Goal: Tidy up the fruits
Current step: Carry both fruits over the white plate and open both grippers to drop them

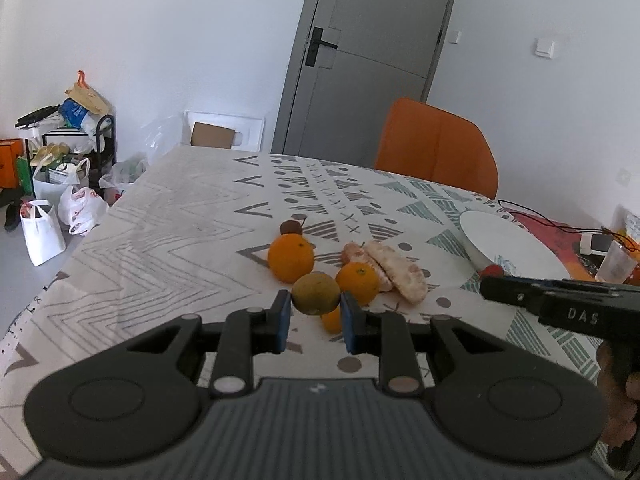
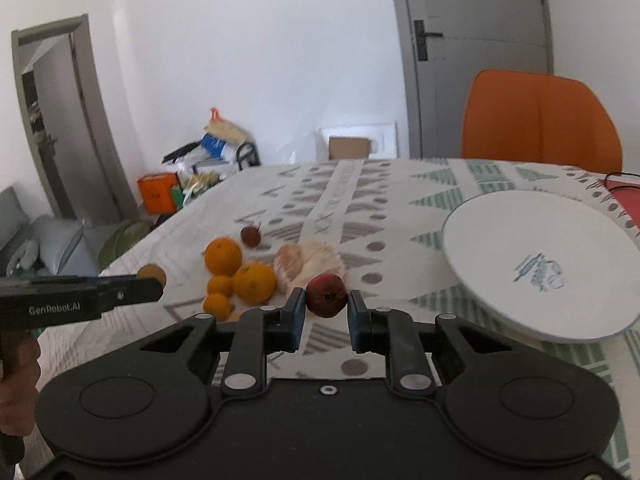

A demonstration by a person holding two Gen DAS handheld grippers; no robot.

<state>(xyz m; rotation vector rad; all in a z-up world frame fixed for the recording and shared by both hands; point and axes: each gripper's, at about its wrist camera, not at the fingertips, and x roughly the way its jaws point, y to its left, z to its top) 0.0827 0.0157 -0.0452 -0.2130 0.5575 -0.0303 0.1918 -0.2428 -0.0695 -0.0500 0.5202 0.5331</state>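
Two fruits lifted from the pile, the plate waiting at the right.

The left gripper (image 1: 315, 312) is clenched on a greenish-brown fruit (image 1: 316, 293), and the right gripper (image 2: 325, 316) has its jaws grasping a dark red fruit (image 2: 326, 295), both above the fruit pile near the middle of the desk (image 1: 160, 240). I judge it best to keep each grip steady and to carry slowly toward the white plate (image 2: 520, 240) at the right edge. Only the right wrist view shows the whole plate and the small oranges (image 2: 218, 294); the left wrist view shows the pale peeled piece (image 1: 396, 272) more clearly.
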